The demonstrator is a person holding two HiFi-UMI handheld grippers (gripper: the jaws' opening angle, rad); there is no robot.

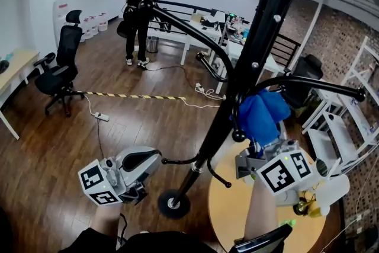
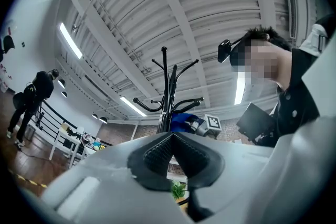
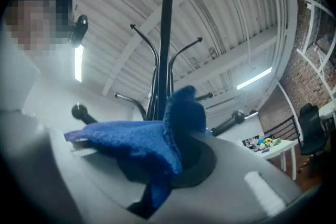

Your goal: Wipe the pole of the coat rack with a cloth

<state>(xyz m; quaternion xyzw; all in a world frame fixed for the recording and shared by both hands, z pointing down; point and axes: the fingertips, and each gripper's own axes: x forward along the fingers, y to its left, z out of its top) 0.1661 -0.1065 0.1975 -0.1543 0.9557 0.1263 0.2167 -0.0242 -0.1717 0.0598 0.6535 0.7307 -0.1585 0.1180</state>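
The black coat rack's pole [image 1: 249, 50] rises from its round base [image 1: 173, 204] on the wooden floor, with curved hooks branching off. My right gripper [image 1: 256, 154] is shut on a blue cloth [image 1: 262, 115], held right of the pole and close to a lower hook. In the right gripper view the cloth [image 3: 152, 136] bunches over the jaws with the pole [image 3: 166, 50] just behind it. My left gripper [image 1: 142, 186] hangs low, left of the base, with its jaws closed and nothing between them. The left gripper view shows the rack [image 2: 167, 94] some way ahead.
A round yellow table [image 1: 237, 210] lies under my right arm beside the base. A black office chair [image 1: 59, 65] stands at the left, a person [image 1: 139, 15] at the back by the desks, white shelving [image 1: 349, 109] to the right. A cable and striped tape cross the floor.
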